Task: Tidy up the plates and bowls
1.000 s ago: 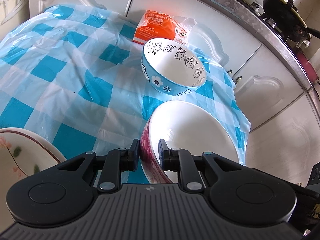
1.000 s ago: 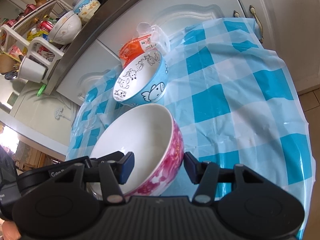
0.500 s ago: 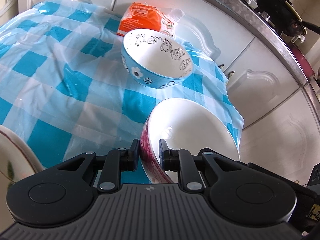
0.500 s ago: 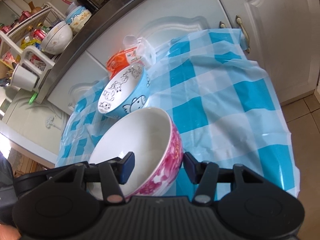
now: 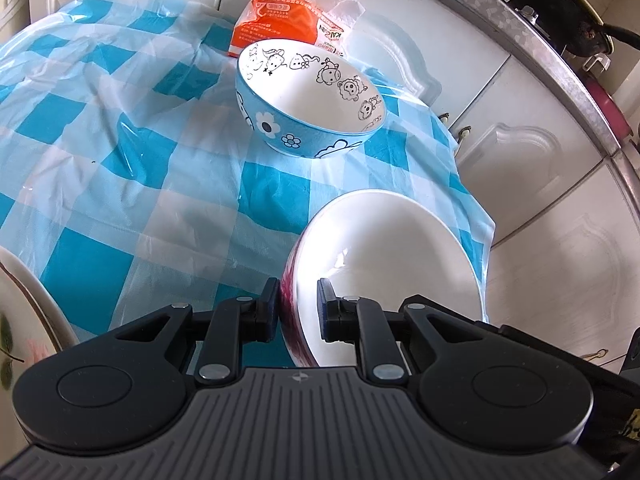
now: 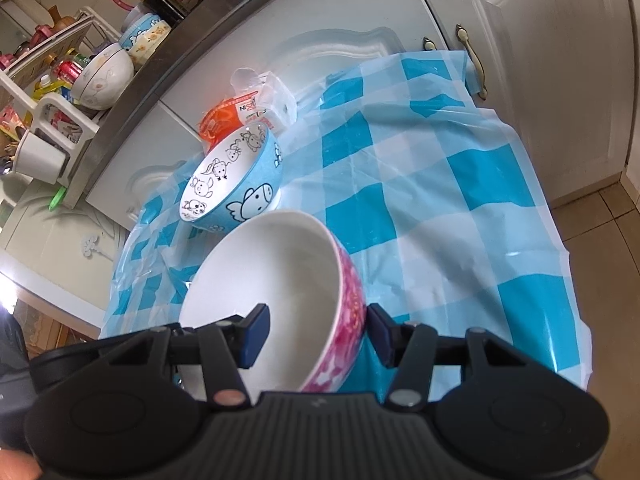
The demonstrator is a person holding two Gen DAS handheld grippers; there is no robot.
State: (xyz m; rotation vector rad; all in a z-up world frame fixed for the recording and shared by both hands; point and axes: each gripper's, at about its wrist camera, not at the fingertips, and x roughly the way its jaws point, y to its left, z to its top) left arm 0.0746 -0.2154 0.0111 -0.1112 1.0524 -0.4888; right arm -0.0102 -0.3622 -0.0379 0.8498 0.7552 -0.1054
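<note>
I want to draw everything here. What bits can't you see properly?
- Plate, left wrist view: cut off by the picture's edge.
- Pink bowl bottom, both views: hidden by gripper bodies.
- Orange packet: partly behind the blue bowl.
- Shelf jars, right wrist view: too small.

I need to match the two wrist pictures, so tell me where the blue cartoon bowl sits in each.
Left wrist: blue cartoon bowl upper centre, beyond the pink bowl.
Right wrist: blue cartoon bowl left of centre, beyond the pink bowl.
Shared landmark: the orange packet right behind it.
</note>
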